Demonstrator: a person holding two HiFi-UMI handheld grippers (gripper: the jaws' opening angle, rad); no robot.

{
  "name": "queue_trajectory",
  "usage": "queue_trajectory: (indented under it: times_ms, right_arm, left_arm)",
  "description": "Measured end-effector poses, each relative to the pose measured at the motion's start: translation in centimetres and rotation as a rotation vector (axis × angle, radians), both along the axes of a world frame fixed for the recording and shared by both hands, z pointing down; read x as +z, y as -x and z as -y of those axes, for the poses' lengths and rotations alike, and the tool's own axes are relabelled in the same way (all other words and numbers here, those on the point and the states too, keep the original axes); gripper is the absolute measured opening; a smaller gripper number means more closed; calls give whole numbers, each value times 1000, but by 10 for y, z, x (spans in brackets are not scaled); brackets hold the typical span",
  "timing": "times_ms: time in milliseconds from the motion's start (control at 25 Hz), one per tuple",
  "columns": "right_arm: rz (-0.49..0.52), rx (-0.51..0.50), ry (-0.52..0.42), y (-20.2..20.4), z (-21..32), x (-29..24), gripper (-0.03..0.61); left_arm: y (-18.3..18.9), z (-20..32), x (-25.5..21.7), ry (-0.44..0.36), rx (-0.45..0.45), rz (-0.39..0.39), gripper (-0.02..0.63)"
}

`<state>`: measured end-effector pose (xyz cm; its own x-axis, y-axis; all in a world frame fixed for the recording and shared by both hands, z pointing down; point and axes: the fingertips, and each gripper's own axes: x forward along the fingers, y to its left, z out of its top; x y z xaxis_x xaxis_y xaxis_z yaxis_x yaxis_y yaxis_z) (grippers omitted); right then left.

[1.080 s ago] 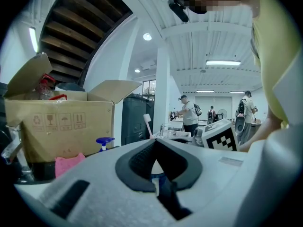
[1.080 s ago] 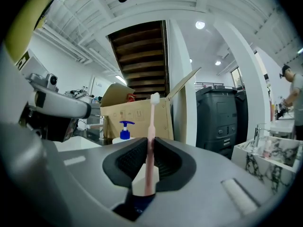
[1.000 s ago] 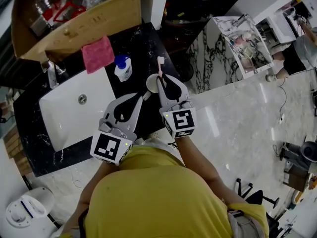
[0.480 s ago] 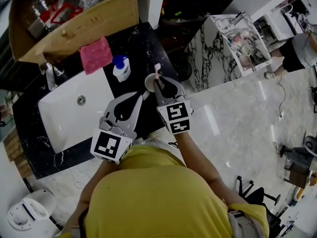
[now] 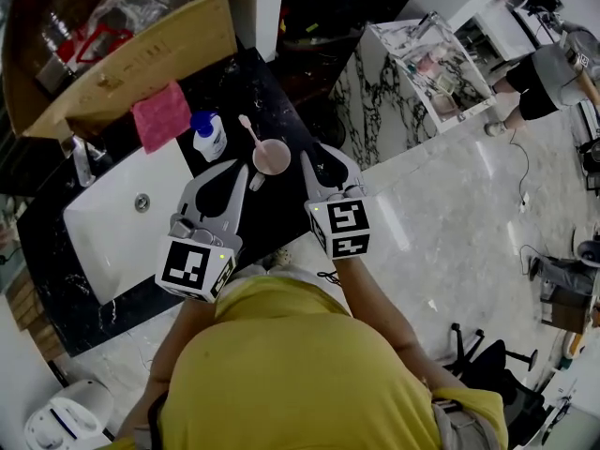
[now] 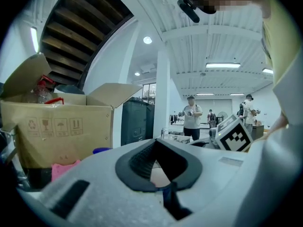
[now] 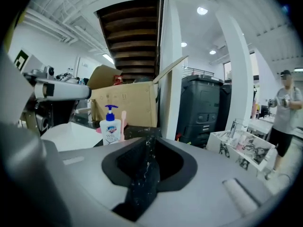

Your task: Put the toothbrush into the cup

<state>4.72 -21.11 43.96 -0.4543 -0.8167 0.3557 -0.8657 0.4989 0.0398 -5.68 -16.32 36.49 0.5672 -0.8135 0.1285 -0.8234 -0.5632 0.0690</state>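
Note:
A pink toothbrush (image 5: 248, 129) stands in the pale pink cup (image 5: 273, 157) on the black counter and leans toward the soap bottle. In the right gripper view the toothbrush (image 7: 124, 121) shows beside that bottle. My left gripper (image 5: 250, 176) is closed at the cup's near left side, apparently on its handle. The cup (image 6: 158, 173) shows pink through the gap in its fingers. Just right of the cup is my right gripper (image 5: 312, 157). Its jaws are opening and only counter shows between them.
A soap pump bottle (image 5: 208, 137) and a pink cloth (image 5: 161, 115) lie behind the cup. A white sink (image 5: 112, 223) is at left and an open cardboard box (image 5: 122, 36) behind. The counter's edge drops off at right, beyond it a marble-topped stand (image 5: 422, 64).
The right gripper let go of the toothbrush and drew back to the right. The brush now leans in the cup. The left gripper stayed by the cup.

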Motion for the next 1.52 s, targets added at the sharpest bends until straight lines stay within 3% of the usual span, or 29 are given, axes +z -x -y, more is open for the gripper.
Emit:
queue_trajectory:
  times_ms: [200,480,600,1520]
  right_arm:
    - [78,84,-116,-30,-3,-50,10]
    - [130,94,-330,-50,-21,-140,8]
    - [144,92,-379,-58,-33,-163,11]
    - [201,34,-398,-65,-83,-171,12]
  left_arm:
    - [-2,6,-30,-70,-33,26,3]
    - [-8,0,-80,-159,-92,38,3]
    - [-14,-9,-95,-181,-102,32,3]
    - [-33,-53,-99,-227,-131,40,3]
